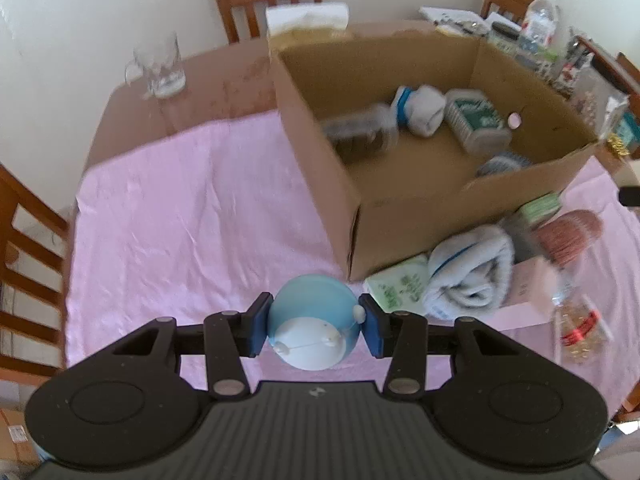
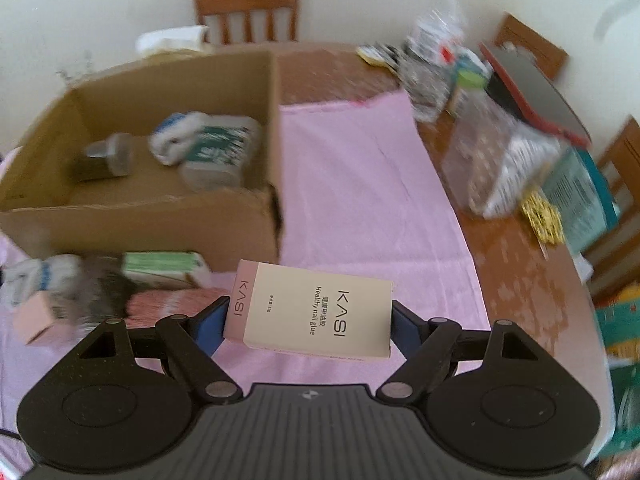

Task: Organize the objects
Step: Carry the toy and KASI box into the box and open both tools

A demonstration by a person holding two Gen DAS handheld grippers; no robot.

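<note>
Left gripper (image 1: 316, 326): your jaws pinch the blue toy (image 1: 312, 322) by its sides, clear above the pink cloth (image 1: 180, 208)
Right gripper (image 2: 310, 320): your jaws clamp the nail glue box (image 2: 312, 312) at its two short ends, held off the cloth near the carton's right corner
Carton (image 1: 400, 216): open, far and right of the toy; it already holds a jar, a rolled sock and a tub
Toy facing: white belly turned toward you, round blue top pointing far; it is near-round, so no clear long axis
Box axis: long axis runs left to right between your pads, printed face up, tilted slightly down to the right
Risk, toy: the round shell could squirt out of flat pads if you swing fast
Risk, box: the end-on grip could crush thin card, or let it pivot
Risk, carton: you could clip the near wall if you come in low, or bump your own hands together over it
</note>
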